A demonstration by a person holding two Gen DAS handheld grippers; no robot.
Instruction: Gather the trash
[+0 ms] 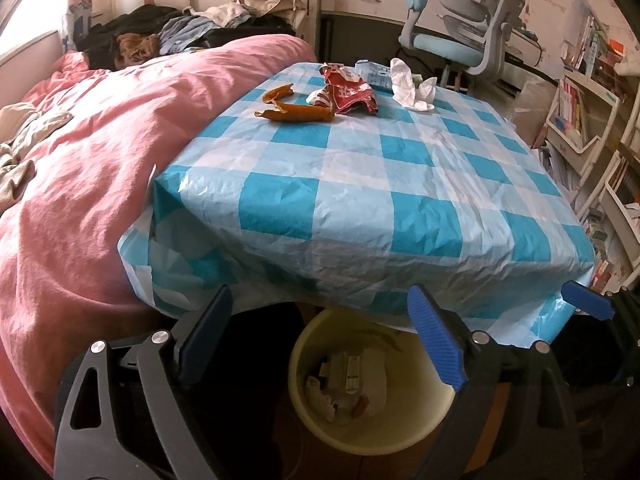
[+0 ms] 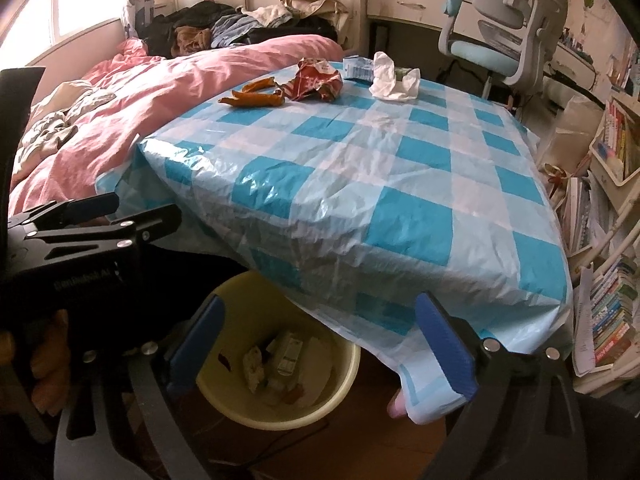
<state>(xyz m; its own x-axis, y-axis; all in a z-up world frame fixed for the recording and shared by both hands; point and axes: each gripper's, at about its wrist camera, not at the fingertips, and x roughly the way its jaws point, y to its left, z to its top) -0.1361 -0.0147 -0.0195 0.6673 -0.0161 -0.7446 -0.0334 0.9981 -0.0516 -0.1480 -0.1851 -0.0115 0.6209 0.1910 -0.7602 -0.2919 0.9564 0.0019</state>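
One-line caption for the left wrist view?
Open left gripper above a yellow bin; wrappers and tissue remain on the checked tablecloth.

We see a tablecloth (image 1: 360, 184) checked in turquoise blue and pale white-blue squares, glossy where light hits it. On it lie an orange-brown peel (image 1: 298, 110), a red-and-white crumpled wrapper (image 1: 348, 90), a white tissue (image 1: 410, 86) and a light blue-and-white packet (image 1: 374, 72). Beside the table, the quilt (image 1: 100, 152) is plain salmon pink — dark clothes are heaped behind it. Below us the bin (image 1: 360, 432) is creamy yellow, with white and brown scraps inside. The gripper pads (image 1: 438, 344) are ribbed royal blue on black frames. The chair (image 1: 460, 40) is grey with a sky-blue seat.
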